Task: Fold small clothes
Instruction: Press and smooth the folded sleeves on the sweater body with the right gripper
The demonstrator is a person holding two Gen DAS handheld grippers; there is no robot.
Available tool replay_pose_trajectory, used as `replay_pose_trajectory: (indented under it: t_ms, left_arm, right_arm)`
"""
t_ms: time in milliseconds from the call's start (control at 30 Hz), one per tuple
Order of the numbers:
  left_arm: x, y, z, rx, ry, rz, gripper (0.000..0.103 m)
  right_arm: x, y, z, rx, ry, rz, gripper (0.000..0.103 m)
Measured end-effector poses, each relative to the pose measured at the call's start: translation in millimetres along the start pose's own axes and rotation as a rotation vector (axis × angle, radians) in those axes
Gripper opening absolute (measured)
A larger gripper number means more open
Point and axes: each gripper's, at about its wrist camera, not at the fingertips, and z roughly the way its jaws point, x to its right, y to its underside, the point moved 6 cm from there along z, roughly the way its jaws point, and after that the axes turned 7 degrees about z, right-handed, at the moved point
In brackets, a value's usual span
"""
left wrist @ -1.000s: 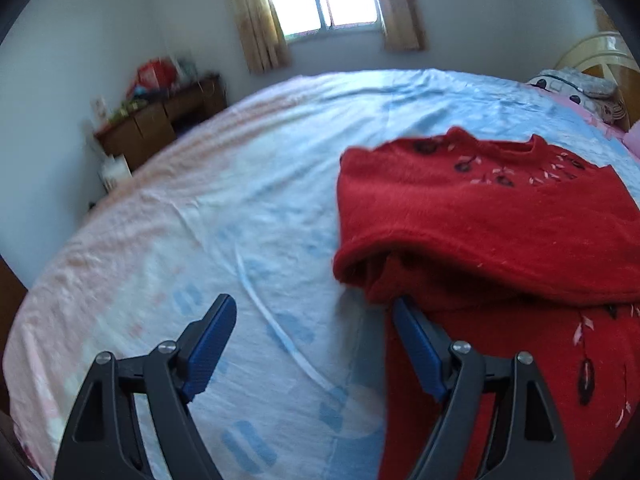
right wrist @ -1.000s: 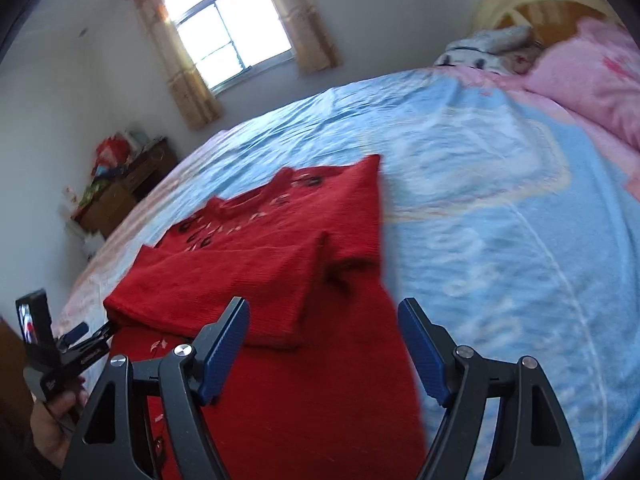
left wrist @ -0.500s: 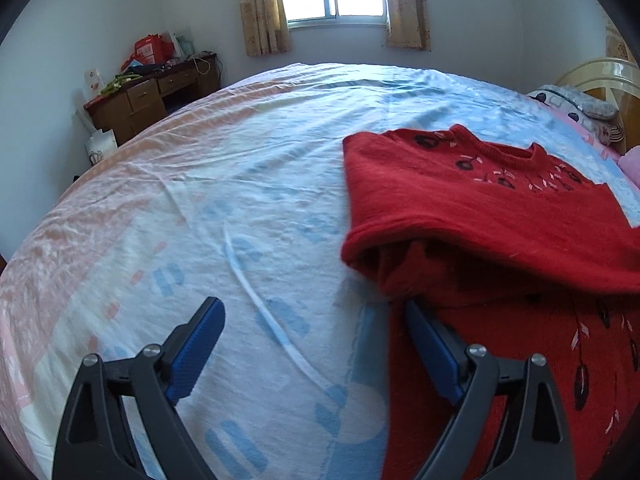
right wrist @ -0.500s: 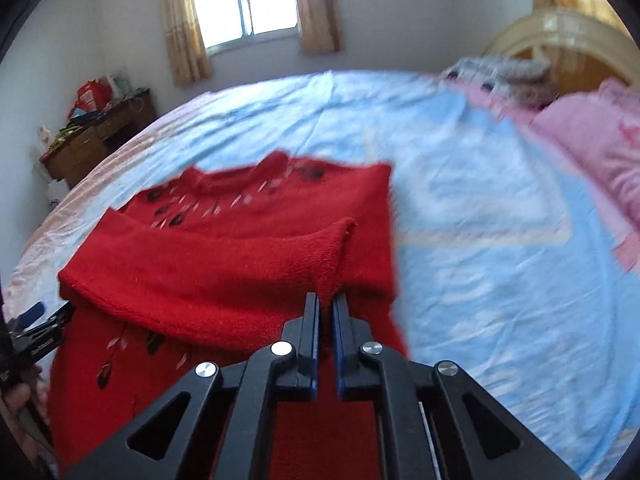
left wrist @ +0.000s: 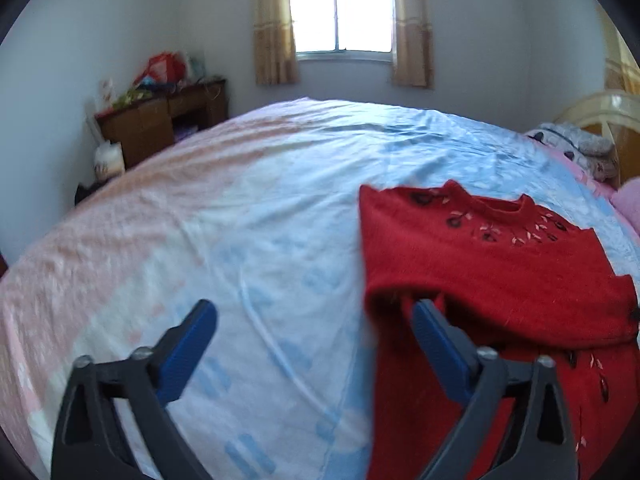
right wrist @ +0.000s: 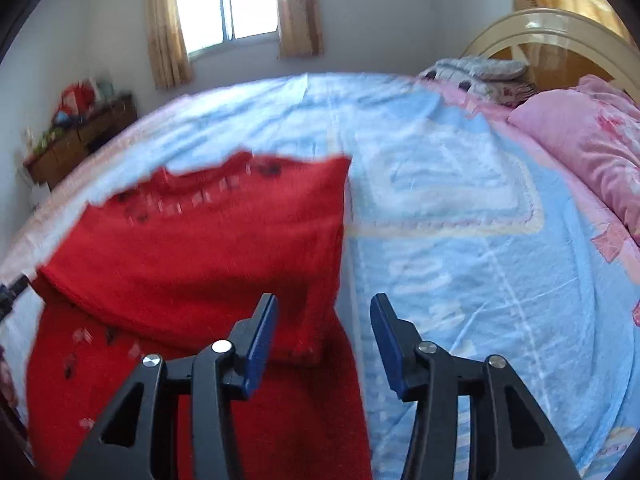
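Note:
A red sweater (left wrist: 492,264) with dark flower and leaf embroidery lies on the bed, its sleeves folded across the chest. In the left wrist view it fills the right half. My left gripper (left wrist: 314,316) hovers over the sweater's left edge with its jaws opening wide and nothing between them; its right finger (left wrist: 436,340) is above the folded sleeve end. In the right wrist view the sweater (right wrist: 192,240) lies at the left. My right gripper (right wrist: 324,314) sits above its right edge, jaws opening, with the fabric edge below them and not pinched.
The bed sheet (left wrist: 248,240) is pale blue and pink. Pink bedding (right wrist: 580,152) and a grey pillow (right wrist: 480,70) lie at the headboard (right wrist: 556,36). A wooden desk (left wrist: 160,124) with clutter stands by the far wall under a window (left wrist: 342,8).
The right gripper shut half a second ago and has come apart again. The left gripper's jaws have spread wider and it has lifted a little. The sweater has stayed folded.

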Motion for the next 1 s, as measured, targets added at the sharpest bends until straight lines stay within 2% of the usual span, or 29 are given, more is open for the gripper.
replay_pose_trajectory:
  t_ms: [100, 233, 333, 400, 500, 533, 567, 633, 733, 833, 900, 1000]
  left_arm:
    - [10.3, -2.4, 15.5, -0.081, -0.002, 0.061, 0.103]
    - [15.6, 6.7, 13.1, -0.089, 0.052, 0.021, 0.103]
    - [21.9, 1.2, 22.0, -0.086, 0.011, 0.059, 0.103]
    - [23.1, -2.6, 37.3, -0.128, 0.003, 0.074, 0.103]
    - [7.4, -3.6, 55.3, -0.163, -0.067, 0.044, 0.103]
    - [2.3, 2.1, 63.0, -0.206, -0.079, 0.037, 0.103]
    - [-2.1, 7.7, 66.0, -0.225, -0.036, -0.004, 0.103]
    - [-11.5, 15.9, 59.6, -0.226, -0.015, -0.053, 0.103]
    - [-15.8, 27.3, 44.9, -0.203, 0.004, -0.071, 0.103]
    - [-17.8, 31.0, 32.8, -0.22, 0.034, -0.099, 0.103]
    - [-22.5, 24.2, 17.5, -0.164, 0.021, -0.117, 0.103]
    - [-24.3, 5.2, -0.4, -0.058, 0.006, -0.135, 0.103]
  right_arm:
    - [-17.1, -5.3, -13.0, 0.031, -0.043, -0.022, 0.051]
    - [-42.5, 2.8, -15.6, 0.027, -0.1, -0.086, 0.058]
    - [-51.5, 12.8, -9.9, 0.016, -0.093, -0.121, 0.058]
    - [-54.3, 18.2, -7.0, 0.003, -0.094, -0.123, 0.058]
    - [-53.8, 19.7, -7.4, 0.003, -0.105, -0.124, 0.058]
    - [-52.5, 19.2, -6.7, 0.004, -0.104, -0.122, 0.058]
    - [-50.0, 18.8, -6.0, 0.006, -0.102, -0.118, 0.058]
    - [-46.1, 18.9, -1.8, -0.005, -0.102, -0.109, 0.059]
    - [-33.9, 17.3, 7.8, -0.029, -0.067, -0.087, 0.059]
    - [-20.0, 12.0, 4.8, -0.017, -0.061, -0.032, 0.059]
    - [-14.9, 7.4, -0.4, -0.002, -0.079, -0.004, 0.059]
    - [-22.8, 3.2, -7.7, 0.024, -0.121, -0.025, 0.059]
